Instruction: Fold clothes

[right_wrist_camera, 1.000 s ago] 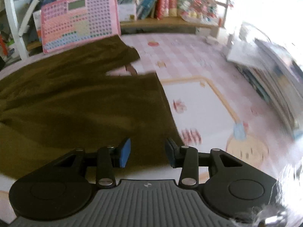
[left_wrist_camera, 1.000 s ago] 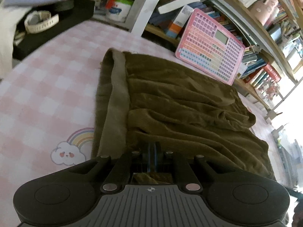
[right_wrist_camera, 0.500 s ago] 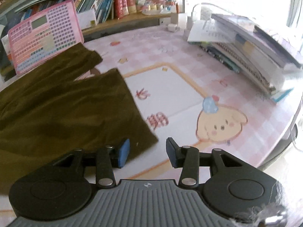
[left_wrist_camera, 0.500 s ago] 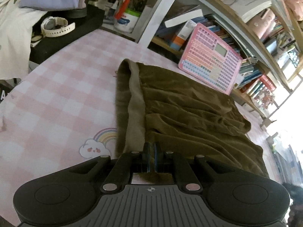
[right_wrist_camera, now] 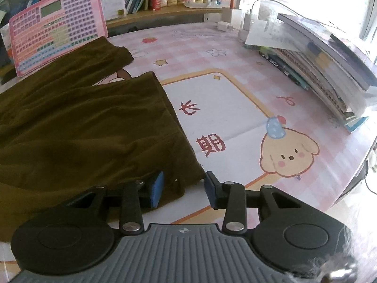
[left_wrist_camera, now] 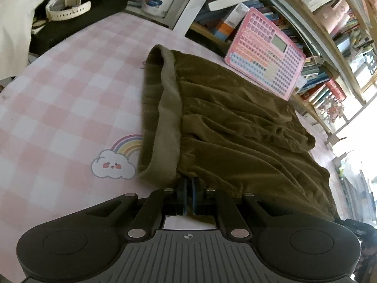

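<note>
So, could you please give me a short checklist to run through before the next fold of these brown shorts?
1. Left gripper shut on the waistband end of the shorts: ok.
2. Right gripper gripping the leg hem: not ok; jaws closing, hem corner between them, pads not yet pressing.
3. Shorts lying flat: not ok, wrinkled, waistband rolled over.
4. Bare mat beside the hem to fold onto: ok.
5. Pink keypad toy clear of the cloth: cannot tell.
</note>
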`<action>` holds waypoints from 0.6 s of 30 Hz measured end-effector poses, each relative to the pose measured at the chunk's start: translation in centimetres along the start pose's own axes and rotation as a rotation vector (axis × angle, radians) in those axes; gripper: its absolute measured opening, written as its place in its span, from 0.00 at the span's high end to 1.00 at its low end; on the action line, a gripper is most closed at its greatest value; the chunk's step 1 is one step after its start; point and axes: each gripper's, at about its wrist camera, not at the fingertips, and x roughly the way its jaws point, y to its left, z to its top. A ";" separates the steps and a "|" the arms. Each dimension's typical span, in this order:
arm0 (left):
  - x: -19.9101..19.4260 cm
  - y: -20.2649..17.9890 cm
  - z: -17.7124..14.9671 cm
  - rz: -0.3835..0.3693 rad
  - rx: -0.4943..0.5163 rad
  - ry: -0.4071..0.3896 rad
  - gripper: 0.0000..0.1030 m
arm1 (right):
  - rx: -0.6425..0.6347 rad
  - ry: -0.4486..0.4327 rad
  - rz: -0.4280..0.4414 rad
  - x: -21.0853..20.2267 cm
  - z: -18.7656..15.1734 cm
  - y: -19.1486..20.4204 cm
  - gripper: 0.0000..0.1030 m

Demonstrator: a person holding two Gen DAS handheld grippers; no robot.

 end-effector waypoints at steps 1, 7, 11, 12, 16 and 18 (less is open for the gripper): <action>0.1 -0.1 0.0 0.001 0.003 0.004 0.94 | -0.001 -0.004 -0.008 0.0 0.0 -0.2 0.64; 0.0 -0.4 0.1 0.013 0.021 0.017 0.94 | 0.018 -0.007 -0.047 0.3 0.3 -1.5 0.59; 0.1 -0.2 0.2 0.005 0.022 0.025 0.94 | 0.023 0.004 -0.055 0.2 0.3 -1.4 0.58; 0.1 -0.3 0.3 0.009 0.025 0.027 0.93 | 0.031 0.007 -0.050 0.1 0.3 -1.5 0.58; -1.0 -1.7 0.8 0.027 0.069 -0.009 0.93 | 0.060 -0.010 -0.032 -1.2 0.4 -1.8 0.56; -1.6 -2.5 1.2 0.008 0.095 -0.033 0.92 | 0.062 -0.027 -0.026 -2.0 0.4 -1.8 0.56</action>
